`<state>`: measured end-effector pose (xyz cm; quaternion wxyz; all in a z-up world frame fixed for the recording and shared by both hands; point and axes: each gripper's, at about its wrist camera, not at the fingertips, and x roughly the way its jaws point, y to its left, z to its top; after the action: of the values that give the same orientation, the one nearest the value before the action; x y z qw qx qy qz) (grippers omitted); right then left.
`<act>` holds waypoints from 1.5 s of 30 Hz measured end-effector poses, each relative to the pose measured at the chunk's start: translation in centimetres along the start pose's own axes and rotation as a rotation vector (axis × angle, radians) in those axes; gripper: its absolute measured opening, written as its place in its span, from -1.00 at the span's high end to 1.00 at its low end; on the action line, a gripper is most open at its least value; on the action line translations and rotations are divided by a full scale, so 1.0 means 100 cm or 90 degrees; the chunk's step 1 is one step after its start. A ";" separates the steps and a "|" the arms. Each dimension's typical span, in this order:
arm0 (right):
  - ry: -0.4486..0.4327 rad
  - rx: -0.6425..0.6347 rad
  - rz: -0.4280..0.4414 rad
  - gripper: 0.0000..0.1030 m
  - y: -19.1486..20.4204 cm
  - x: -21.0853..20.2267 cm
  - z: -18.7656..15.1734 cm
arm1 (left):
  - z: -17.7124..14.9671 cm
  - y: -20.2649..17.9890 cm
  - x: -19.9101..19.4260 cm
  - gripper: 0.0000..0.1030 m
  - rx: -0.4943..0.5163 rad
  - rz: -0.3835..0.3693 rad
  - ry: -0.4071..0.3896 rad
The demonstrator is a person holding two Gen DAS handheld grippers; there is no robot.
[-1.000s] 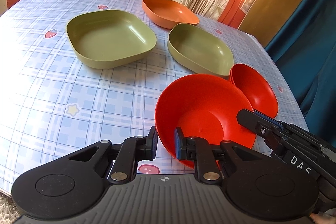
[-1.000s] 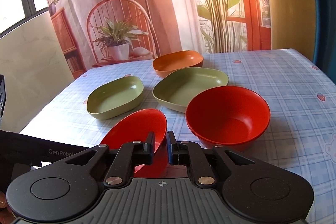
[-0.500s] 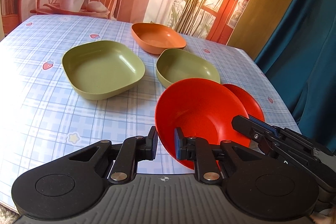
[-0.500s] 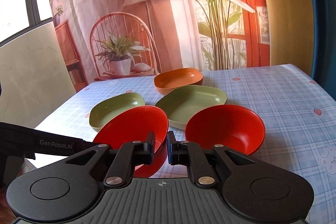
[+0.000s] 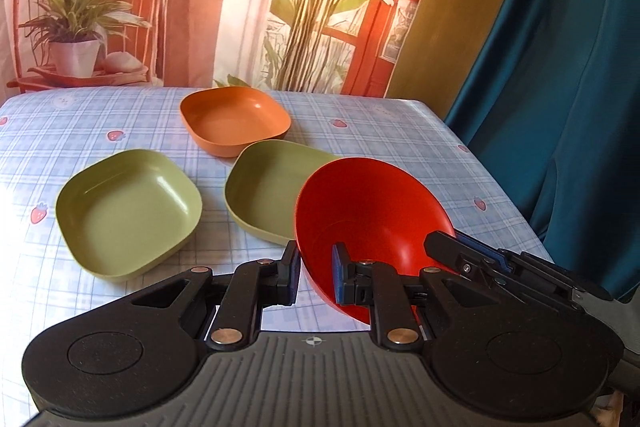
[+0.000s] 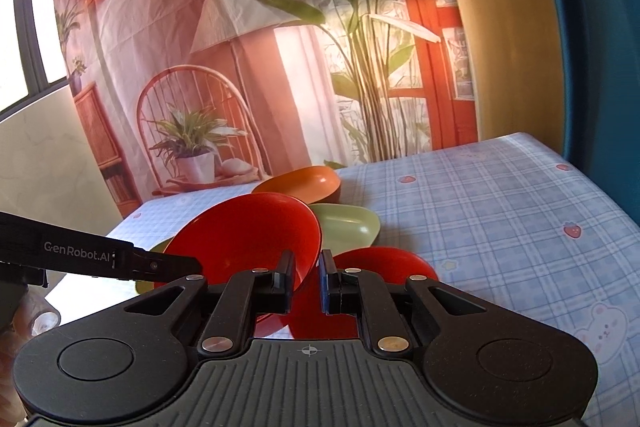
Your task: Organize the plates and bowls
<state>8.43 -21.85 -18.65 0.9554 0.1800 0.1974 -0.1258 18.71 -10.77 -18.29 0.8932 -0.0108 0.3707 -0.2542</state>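
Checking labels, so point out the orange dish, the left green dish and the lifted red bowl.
orange dish [image 5: 236,115], left wrist view, inner floor.
left green dish [image 5: 124,215], left wrist view, inner floor.
lifted red bowl [image 5: 372,211], left wrist view, inside wall.

The left gripper [image 5: 316,273] is clamped on the rim of a tilted red bowl [image 5: 372,211], one finger on each side of the wall. The right gripper [image 6: 306,281] is likewise closed on the rim of a second red bowl [image 6: 384,263], its fingers reaching in beside the left gripper.
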 end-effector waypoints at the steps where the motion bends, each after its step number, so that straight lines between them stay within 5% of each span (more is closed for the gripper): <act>1: -0.003 0.007 -0.004 0.77 -0.005 -0.001 0.000 | 0.002 -0.004 0.002 0.65 0.005 0.000 0.002; 19: -0.001 0.068 -0.038 0.73 -0.064 0.011 -0.006 | 0.008 -0.037 0.049 0.65 0.059 0.001 0.070; 45: -0.002 0.083 -0.052 0.65 -0.072 0.014 -0.010 | 0.006 -0.036 0.055 0.64 0.062 0.012 0.079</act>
<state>7.09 -28.14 -22.23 0.9358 0.2337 0.1949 -0.1778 20.73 -16.56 -20.74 0.8704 0.0518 0.4128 -0.2633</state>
